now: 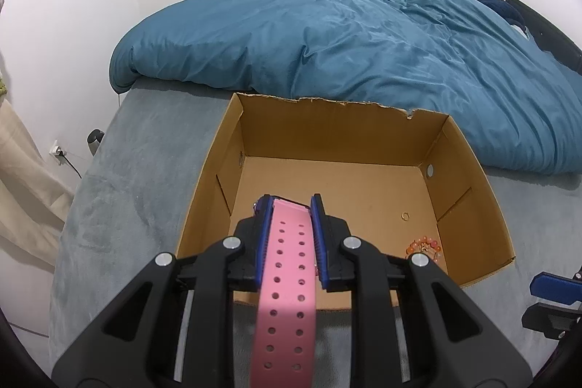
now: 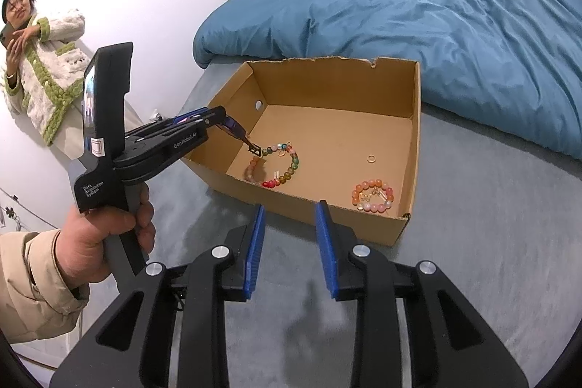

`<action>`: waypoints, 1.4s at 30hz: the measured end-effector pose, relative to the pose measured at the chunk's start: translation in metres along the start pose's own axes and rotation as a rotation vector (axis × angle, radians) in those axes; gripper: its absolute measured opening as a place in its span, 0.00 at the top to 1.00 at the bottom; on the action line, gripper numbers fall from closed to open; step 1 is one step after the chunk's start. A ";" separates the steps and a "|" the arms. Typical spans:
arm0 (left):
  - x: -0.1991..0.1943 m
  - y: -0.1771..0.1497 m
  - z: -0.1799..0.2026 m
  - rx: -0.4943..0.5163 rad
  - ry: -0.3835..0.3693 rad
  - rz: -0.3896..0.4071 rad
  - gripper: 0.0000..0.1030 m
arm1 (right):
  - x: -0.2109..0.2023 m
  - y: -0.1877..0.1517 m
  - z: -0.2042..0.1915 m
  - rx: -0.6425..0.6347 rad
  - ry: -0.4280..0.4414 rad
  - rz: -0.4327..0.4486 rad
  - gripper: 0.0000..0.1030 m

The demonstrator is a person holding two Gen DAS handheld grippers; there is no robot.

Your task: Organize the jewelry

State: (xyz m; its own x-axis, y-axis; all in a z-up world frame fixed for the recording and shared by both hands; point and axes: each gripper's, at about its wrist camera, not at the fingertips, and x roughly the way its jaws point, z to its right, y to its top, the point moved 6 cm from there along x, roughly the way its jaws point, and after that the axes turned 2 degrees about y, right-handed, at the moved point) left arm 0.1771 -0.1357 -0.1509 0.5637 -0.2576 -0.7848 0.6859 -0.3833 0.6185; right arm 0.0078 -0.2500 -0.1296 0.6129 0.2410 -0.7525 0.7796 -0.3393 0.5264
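Jaws: left gripper (image 1: 290, 206) squeezes the pink watch strap (image 1: 287, 279), right gripper (image 2: 289, 210) apart, holding nothing | Where: strap tip over the box (image 2: 407, 224) | Step: putting watch in | Next: let go inside, beside the colourful bracelet (image 2: 280, 166)

An open brown cardboard box (image 2: 407, 228) sits on the grey bed (image 2: 491, 224), before a rumpled blue duvet (image 2: 436, 24). Inside lie a multicoloured bead bracelet (image 2: 291, 170) at left, a small gold ring (image 2: 370, 159) and an orange bead bracelet (image 2: 373, 194) at right.
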 end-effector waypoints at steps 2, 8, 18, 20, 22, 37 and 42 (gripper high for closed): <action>0.000 0.000 -0.002 -0.011 -0.002 -0.007 0.72 | 0.000 -0.001 0.001 0.002 -0.003 -0.002 0.68; -0.009 0.002 0.003 0.026 0.013 0.042 0.22 | 0.000 -0.001 0.002 0.003 -0.003 -0.001 0.64; -0.043 -0.008 0.000 0.013 0.031 0.033 0.09 | -0.007 0.001 -0.001 0.020 -0.017 0.019 0.51; -0.052 -0.017 -0.002 0.017 0.036 0.015 0.08 | -0.009 0.002 -0.003 0.030 -0.015 0.025 0.45; -0.059 -0.025 -0.005 0.020 0.035 -0.008 0.08 | -0.011 0.004 -0.006 0.034 -0.018 0.030 0.38; -0.095 -0.045 -0.017 0.004 0.027 -0.045 0.08 | -0.027 0.006 -0.029 0.031 -0.034 0.052 0.29; -0.100 -0.043 -0.018 0.003 0.027 -0.039 0.08 | -0.032 0.003 -0.031 0.031 -0.033 0.055 0.28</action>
State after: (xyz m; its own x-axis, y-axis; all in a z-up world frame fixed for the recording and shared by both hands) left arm 0.0996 -0.0772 -0.0985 0.5486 -0.2180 -0.8072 0.7065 -0.3955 0.5869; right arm -0.0058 -0.2303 -0.0914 0.6499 0.1913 -0.7355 0.7401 -0.3792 0.5554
